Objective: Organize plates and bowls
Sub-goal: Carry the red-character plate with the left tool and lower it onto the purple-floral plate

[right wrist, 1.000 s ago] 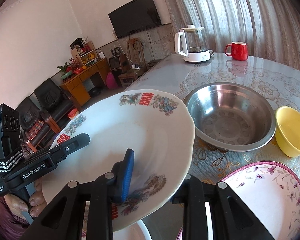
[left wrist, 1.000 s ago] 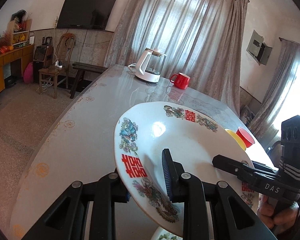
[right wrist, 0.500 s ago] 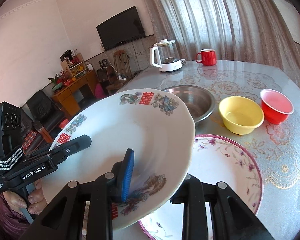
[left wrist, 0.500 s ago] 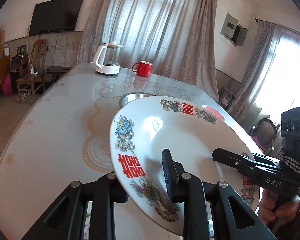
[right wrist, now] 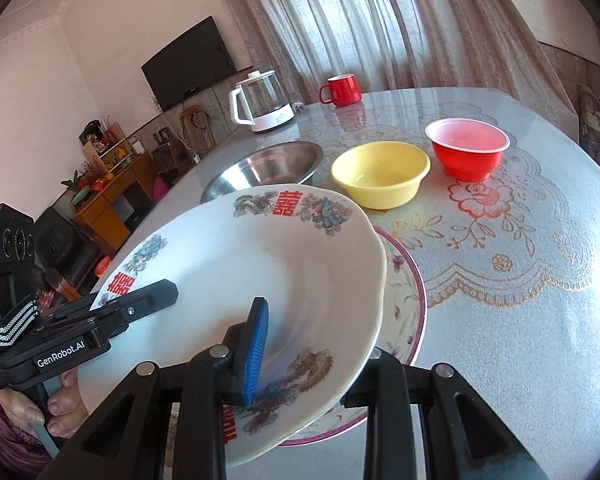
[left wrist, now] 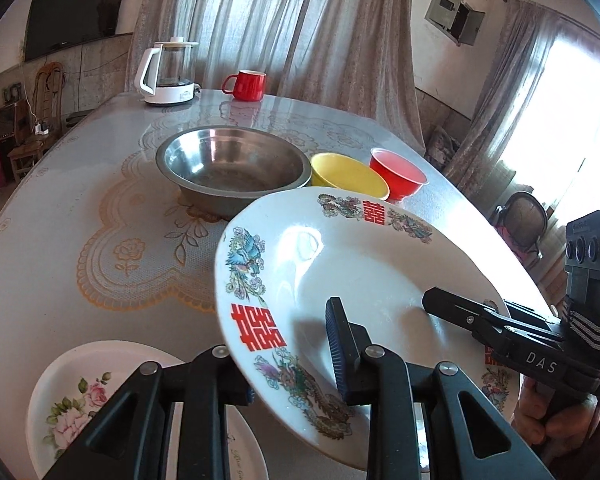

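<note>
A large white plate with red characters and dragon and phoenix patterns (left wrist: pixel 360 264) (right wrist: pixel 268 272) is held above the table by both grippers. My left gripper (left wrist: pixel 288 364) is shut on its near rim. My right gripper (right wrist: pixel 304 356) is shut on the opposite rim; it also shows in the left wrist view (left wrist: pixel 472 320). A purple-rimmed floral plate (right wrist: pixel 408 292) lies under it on the right. A small rose-patterned plate (left wrist: pixel 80 396) lies at the lower left. A steel bowl (left wrist: pixel 232 168), a yellow bowl (left wrist: pixel 348 176) and a red bowl (left wrist: pixel 400 172) stand in a row beyond.
A white kettle (left wrist: pixel 168 76) and a red mug (left wrist: pixel 246 85) stand at the table's far side. The round table (left wrist: pixel 80 184) has a glass top over a lace cloth. Curtains, a TV and chairs lie beyond.
Both grippers swung with the white plate from the table's left edge toward its middle. The bowls and the purple-rimmed plate came into view beneath and beyond it.
</note>
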Motion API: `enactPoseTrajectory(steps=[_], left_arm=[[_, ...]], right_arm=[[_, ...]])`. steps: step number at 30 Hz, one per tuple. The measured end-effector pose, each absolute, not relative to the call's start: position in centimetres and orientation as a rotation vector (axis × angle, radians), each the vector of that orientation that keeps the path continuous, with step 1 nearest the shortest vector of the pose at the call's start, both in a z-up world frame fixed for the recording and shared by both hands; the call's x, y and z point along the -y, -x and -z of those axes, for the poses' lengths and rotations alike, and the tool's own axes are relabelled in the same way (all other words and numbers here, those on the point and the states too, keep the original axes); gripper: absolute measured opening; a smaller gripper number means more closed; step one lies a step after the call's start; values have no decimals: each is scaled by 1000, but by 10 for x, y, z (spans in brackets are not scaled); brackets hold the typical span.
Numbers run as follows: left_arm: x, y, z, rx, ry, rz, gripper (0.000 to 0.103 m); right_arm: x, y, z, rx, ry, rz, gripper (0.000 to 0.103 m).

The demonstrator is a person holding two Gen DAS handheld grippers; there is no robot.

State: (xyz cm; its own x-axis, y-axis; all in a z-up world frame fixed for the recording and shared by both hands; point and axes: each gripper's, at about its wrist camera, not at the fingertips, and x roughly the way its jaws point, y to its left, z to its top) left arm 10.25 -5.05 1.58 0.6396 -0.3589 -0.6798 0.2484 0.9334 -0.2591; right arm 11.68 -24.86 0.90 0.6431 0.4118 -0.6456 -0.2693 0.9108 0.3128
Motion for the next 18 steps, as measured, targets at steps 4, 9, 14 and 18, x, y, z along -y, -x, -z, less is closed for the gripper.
enactPoseTrajectory(steps=[4,9,14,18], left_arm=[[61,-109,-7,-847,134,340,29],[65,-117,1,-880,116,326,32],[65,-123,9,-906,121,322,35],[64,-125,10,-911,131,323,36]], right_arm=[[260,-119,4,-813,-220,-373,27],[266,-124,12,-838,-229,-356,27],[270,-125,21,-860,-236,-340,27],[270,-129,20,-848,-223,-321,27]])
